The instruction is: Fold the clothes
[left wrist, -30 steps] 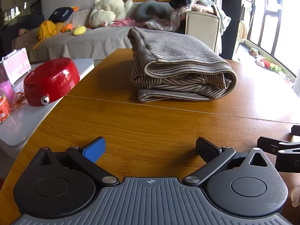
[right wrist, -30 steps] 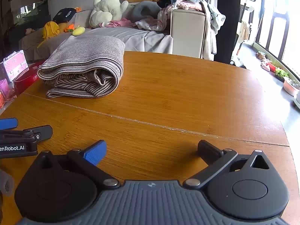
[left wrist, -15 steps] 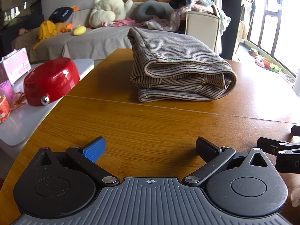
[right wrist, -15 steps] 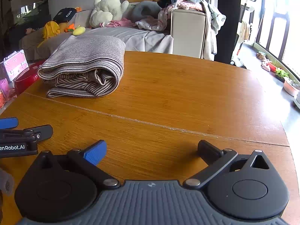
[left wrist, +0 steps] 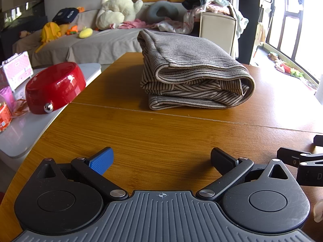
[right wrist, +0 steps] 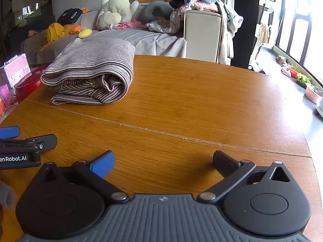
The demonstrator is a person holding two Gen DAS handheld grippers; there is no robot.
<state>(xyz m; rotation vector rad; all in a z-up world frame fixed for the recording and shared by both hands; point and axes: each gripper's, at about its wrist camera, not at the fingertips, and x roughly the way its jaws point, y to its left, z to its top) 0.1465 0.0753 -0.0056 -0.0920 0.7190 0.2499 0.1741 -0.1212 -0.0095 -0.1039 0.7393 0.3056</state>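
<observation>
A striped beige and brown garment (left wrist: 189, 74) lies folded in a thick stack on the wooden table (left wrist: 161, 133), straight ahead in the left wrist view and at the far left (right wrist: 90, 70) in the right wrist view. My left gripper (left wrist: 161, 159) rests low near the table's front edge, open and empty, well short of the stack. My right gripper (right wrist: 163, 161) sits beside it to the right, also open with nothing between its fingers. Each gripper shows at the edge of the other's view.
A red bowl-shaped object (left wrist: 54, 86) and a pink case (left wrist: 16, 70) stand on a white side table (left wrist: 24, 131) to the left. Behind the table is a sofa (left wrist: 97, 42) with plush toys and heaped clothes (right wrist: 193, 6). Bare wood spreads to the right (right wrist: 212, 100).
</observation>
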